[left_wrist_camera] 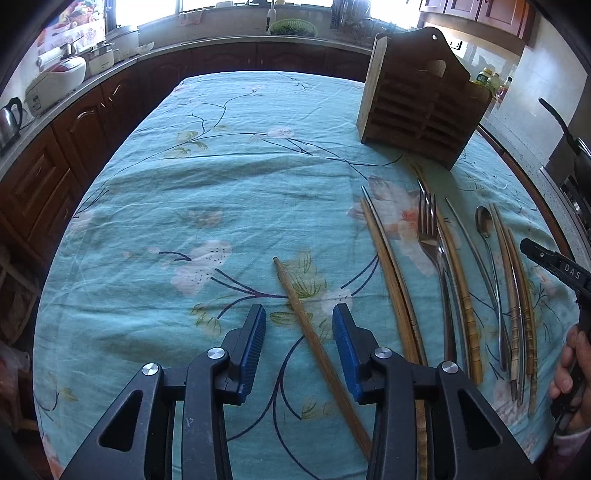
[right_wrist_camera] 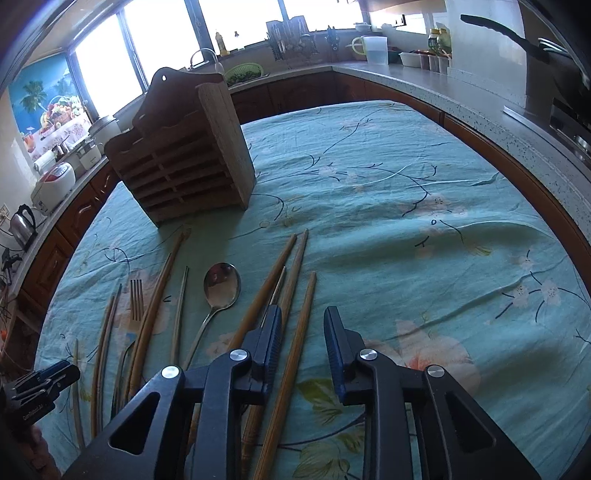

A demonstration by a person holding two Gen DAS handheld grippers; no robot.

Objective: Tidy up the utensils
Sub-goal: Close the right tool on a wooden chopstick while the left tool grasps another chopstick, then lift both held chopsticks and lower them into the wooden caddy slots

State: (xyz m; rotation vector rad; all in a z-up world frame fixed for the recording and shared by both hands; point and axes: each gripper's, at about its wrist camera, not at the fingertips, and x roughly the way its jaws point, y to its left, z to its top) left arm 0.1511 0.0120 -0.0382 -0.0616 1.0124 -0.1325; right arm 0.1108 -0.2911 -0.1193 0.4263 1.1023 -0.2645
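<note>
Kitchen in daylight, tabletop ringed by counters

A teal floral cloth (left_wrist_camera: pixel 229 177) covers the tabletop; beyond it, from 9 to 3 o'clock, dark wooden cabinets (left_wrist_camera: pixel 55 147) carry a pale speckled counter (right_wrist_camera: pixel 517 122). Bright windows (right_wrist_camera: pixel 236 22) glare at 12 o'clock above a dish rack (right_wrist_camera: pixel 291 37). At 9 o'clock stand a kettle (left_wrist_camera: pixel 9 118) and a rice cooker (left_wrist_camera: pixel 55 85), under a fruit poster (right_wrist_camera: pixel 48 107).
</note>
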